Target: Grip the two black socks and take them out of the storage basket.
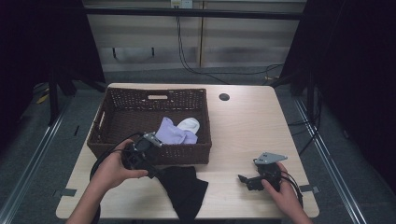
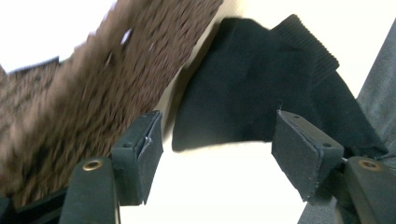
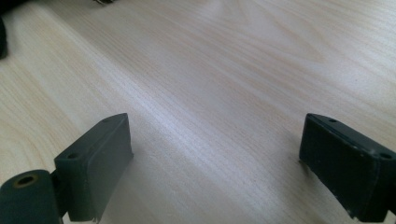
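Note:
A black sock (image 1: 185,189) lies flat on the table near its front edge, just in front of a brown wicker basket (image 1: 121,114). My left gripper (image 1: 150,169) hovers at the basket's front wall beside the sock's left end; in the left gripper view its jaws stand open, with the black sock (image 2: 252,93) ahead of them and the basket (image 2: 93,98) at the left. Inside the basket lie a lilac sock (image 1: 173,131) and a white sock (image 1: 189,124). My right gripper (image 1: 246,179) rests low at the front right, open over bare wood (image 3: 210,93).
The light wooden table (image 1: 247,126) has a round cable hole (image 1: 224,97) at the back. Grey floor and metal rails surround the table. Cables hang down the wall behind.

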A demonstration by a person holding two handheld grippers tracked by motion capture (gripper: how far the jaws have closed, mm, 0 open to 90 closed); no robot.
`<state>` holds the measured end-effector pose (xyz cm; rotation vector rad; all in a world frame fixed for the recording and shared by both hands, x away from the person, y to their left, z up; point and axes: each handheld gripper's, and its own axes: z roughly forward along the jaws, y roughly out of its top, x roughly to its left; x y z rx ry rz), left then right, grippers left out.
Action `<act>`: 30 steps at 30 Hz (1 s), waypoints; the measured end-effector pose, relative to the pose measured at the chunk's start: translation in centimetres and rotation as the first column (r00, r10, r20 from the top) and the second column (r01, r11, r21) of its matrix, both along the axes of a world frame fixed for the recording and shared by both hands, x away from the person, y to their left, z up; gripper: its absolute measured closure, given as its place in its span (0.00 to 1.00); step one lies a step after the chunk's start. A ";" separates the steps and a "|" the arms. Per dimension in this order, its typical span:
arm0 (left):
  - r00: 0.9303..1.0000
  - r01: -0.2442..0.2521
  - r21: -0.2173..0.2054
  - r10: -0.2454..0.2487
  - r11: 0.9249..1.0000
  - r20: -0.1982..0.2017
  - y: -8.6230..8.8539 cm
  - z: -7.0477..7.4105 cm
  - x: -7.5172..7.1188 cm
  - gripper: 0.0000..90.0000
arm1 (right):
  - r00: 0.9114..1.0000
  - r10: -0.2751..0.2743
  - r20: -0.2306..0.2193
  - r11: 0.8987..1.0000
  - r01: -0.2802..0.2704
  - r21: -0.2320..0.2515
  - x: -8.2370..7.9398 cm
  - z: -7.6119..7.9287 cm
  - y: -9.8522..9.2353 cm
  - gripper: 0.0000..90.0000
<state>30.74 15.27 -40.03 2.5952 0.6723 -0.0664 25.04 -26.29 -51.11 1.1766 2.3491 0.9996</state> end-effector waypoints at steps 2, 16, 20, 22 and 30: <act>1.000 -0.017 -0.002 0.017 1.000 0.001 0.7 -0.5 0.0 0.36 | 1.000 0.000 0.000 1.000 0.000 0.000 0.0 0.0 0.0 0.09; 0.992 -0.126 -0.001 0.126 0.992 0.001 5.1 -4.8 -0.5 0.34 | 1.000 0.000 0.000 1.000 0.000 0.000 0.0 0.0 0.0 0.09; 0.990 -0.139 -0.009 0.139 0.990 0.017 6.1 -5.7 -0.6 0.33 | 1.000 0.000 0.000 1.000 0.000 0.000 0.0 0.0 0.0 0.09; 0.989 -0.141 -0.007 0.142 0.990 0.034 6.4 -6.4 -0.6 0.33 | 1.000 0.000 0.000 1.000 0.000 0.000 0.0 0.0 0.0 0.09; 0.987 -0.113 -0.045 0.117 0.993 0.111 7.1 -8.2 -0.8 0.29 | 1.000 0.000 0.000 1.000 0.000 0.000 0.0 0.0 0.0 0.09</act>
